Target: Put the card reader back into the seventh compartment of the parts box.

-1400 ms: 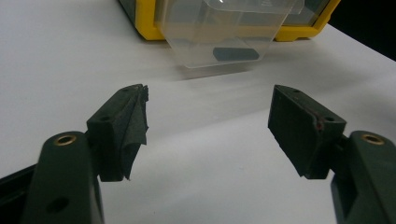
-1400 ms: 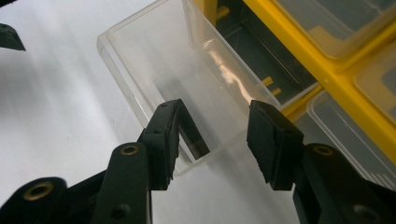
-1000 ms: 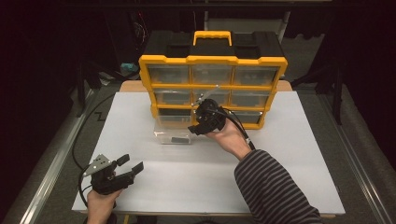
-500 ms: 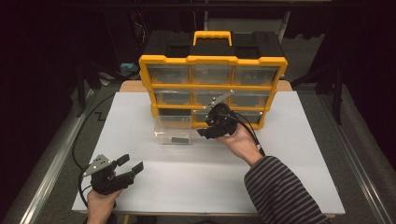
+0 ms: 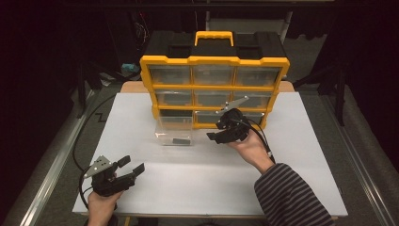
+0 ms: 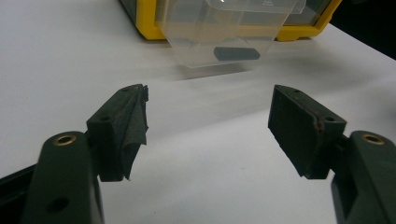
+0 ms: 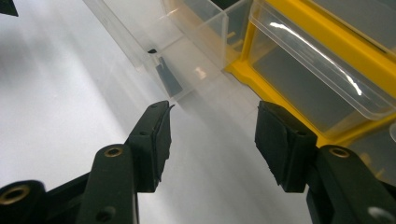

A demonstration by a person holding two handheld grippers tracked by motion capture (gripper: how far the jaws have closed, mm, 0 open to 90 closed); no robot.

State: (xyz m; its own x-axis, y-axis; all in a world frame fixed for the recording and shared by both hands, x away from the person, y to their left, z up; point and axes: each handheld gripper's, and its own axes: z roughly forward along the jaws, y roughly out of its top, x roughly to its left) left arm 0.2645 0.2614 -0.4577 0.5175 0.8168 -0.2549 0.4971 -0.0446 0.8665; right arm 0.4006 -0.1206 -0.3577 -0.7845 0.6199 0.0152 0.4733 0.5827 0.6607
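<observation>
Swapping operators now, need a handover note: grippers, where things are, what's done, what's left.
Left gripper: open, holds nothing, low over the near left of the white table.
Right gripper: open, holds nothing, in front of the yellow organizer's bottom row.
Clear drawer: pulled out of the bottom left slot, its front on the table, with a small dark part inside.
Done: drawer is open.
Left, probably: take the part out or push the drawer back in; the right gripper is nearer.
</observation>
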